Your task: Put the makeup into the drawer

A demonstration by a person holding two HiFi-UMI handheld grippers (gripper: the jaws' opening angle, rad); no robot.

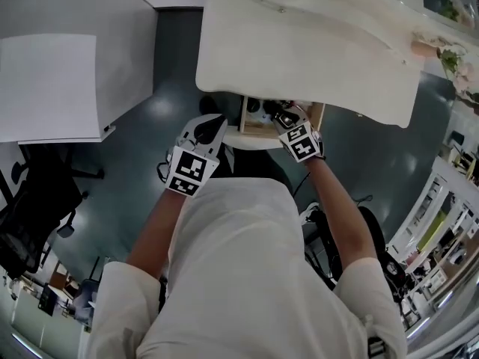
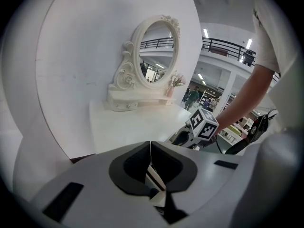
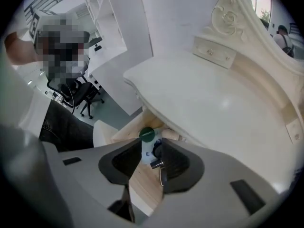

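Note:
A wooden drawer (image 1: 245,120) stands pulled out under the white vanity table (image 1: 299,43). Small makeup items (image 1: 263,109) lie inside it. In the right gripper view a green-capped bottle (image 3: 146,135) and a dark item (image 3: 156,150) rest on the drawer's wooden floor (image 3: 142,182), seen through the gap between the jaws. My right gripper (image 1: 286,118) (image 3: 151,148) hangs above the drawer, pointing steeply down, open with nothing between its pads. My left gripper (image 1: 212,123) (image 2: 150,148) is to the left of the drawer, apart from it, its jaws shut together on nothing.
The vanity carries an oval mirror (image 2: 154,51) with small drawers at its base. A white desk (image 1: 52,88) stands at the left over dark floor, with a black office chair (image 1: 30,208) below it. Shelving (image 1: 449,223) runs along the right.

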